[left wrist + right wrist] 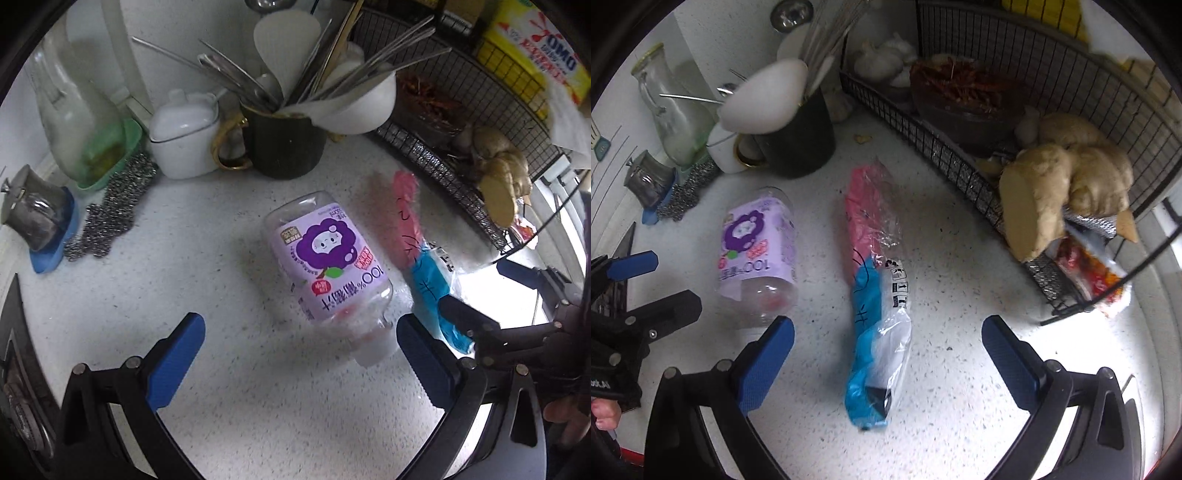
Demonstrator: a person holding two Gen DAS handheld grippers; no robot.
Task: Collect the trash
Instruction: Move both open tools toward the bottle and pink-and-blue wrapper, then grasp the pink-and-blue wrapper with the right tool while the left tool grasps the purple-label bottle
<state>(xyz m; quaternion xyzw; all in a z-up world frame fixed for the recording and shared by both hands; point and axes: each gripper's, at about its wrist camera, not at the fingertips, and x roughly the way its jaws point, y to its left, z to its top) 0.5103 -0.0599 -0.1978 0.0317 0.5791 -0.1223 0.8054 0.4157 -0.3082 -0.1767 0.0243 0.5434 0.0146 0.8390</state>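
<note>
Plastic bottle (325, 266) on its side between gaping left tool (301, 354); may roll away. Right tool (888, 350) gaping over wrapper (877, 295).

Left gripper (301, 360): two black, curved plastic arms, each ending in a flat blue pad with a fine textured face; round silver screw heads mark the pivots on each arm. Right gripper (888, 360): same build, black arms, blue textured fingers (766, 363), silver screws. In the right wrist view the other tool's black body carries small screws and a partly legible white label at the frame's left edge. A bare hand (605, 415) shows below it, no sleeve visible.
</note>
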